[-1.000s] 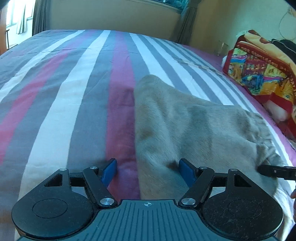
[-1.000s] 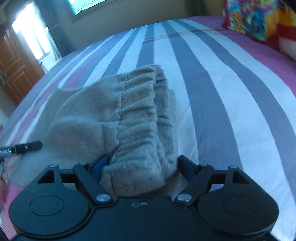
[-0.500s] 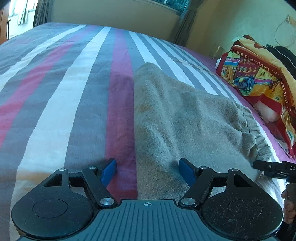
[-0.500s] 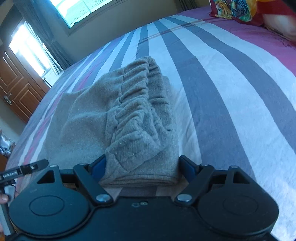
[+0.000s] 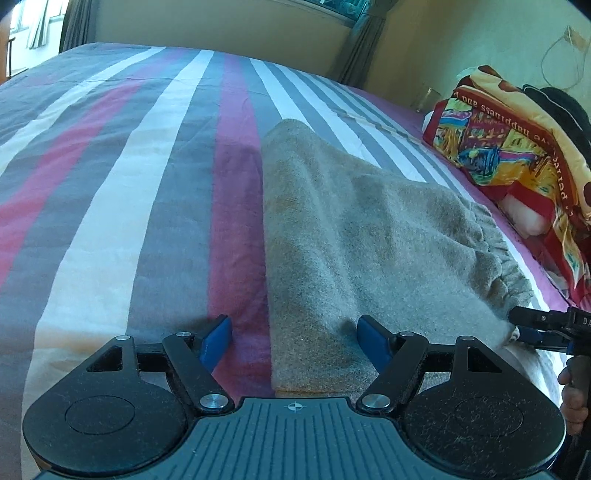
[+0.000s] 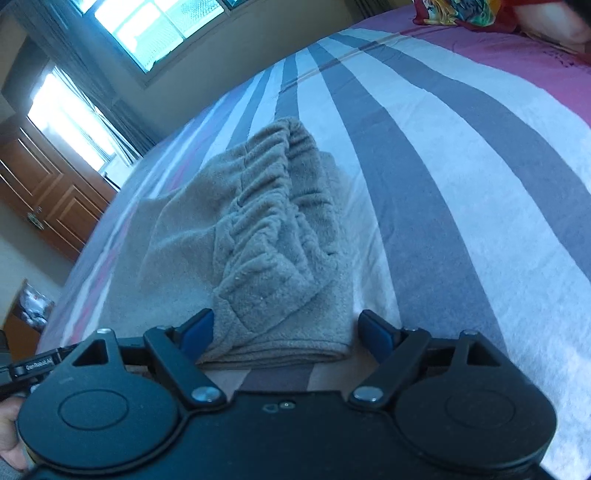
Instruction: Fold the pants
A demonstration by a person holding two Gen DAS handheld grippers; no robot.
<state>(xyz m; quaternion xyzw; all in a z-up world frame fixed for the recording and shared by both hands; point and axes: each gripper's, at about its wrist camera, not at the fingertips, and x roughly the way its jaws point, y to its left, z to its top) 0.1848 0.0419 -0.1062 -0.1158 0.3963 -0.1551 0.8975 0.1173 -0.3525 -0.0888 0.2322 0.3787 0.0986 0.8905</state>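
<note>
Grey fleece pants [image 5: 369,236] lie folded on the striped bed sheet [image 5: 122,206], with the gathered elastic waistband [image 6: 269,206] on top at the right end. My left gripper [image 5: 295,339] is open over the near left corner of the fold; its right pad rests over the cloth and its left pad over bare sheet. My right gripper [image 6: 287,332] is open astride the near waistband corner, with a gap beside the right pad. The right gripper's tip [image 5: 535,328] shows at the pants' right edge in the left wrist view. A hand [image 5: 572,398] holds it.
A colourful pillow [image 5: 509,155] lies at the bed's right side, with a glass [image 5: 426,98] beyond it. A window [image 6: 155,26], curtains and a wooden door [image 6: 48,206] stand past the far side of the bed. Striped sheet stretches left of the pants and right of the waistband.
Both grippers have drawn back toward the near edge, so more of the folded pants shows ahead of them. The right wrist has rolled, tilting its view. The pants have not moved.
</note>
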